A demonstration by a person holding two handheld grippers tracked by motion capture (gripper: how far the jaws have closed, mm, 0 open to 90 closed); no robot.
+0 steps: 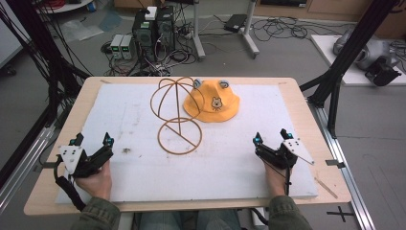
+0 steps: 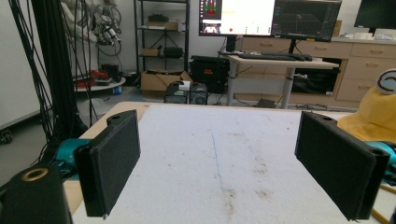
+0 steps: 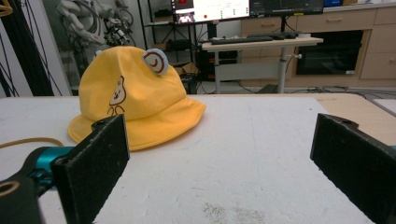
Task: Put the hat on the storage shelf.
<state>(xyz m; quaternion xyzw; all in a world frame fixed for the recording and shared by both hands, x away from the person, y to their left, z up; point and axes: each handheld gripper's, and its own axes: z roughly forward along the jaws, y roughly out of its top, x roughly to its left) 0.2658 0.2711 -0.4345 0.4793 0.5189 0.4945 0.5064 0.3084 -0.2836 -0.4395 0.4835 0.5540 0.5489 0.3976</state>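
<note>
My left gripper (image 1: 92, 140) rests near the bench's (image 1: 297, 91) left edge, my right gripper (image 1: 272, 135) near its right edge, both with jaws wide apart and empty. The yellow hat (image 1: 212, 102) lies toward the far edge, beside the wire stand (image 1: 175, 115).

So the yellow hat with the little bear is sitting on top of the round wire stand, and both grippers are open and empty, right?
Not quite. The yellow hat isn't on the wire stand; it lies flat on the white mat just beside it, and the stand is bare, as the high view shows. The rest holds: the left gripper and right gripper are both open and empty.
</note>
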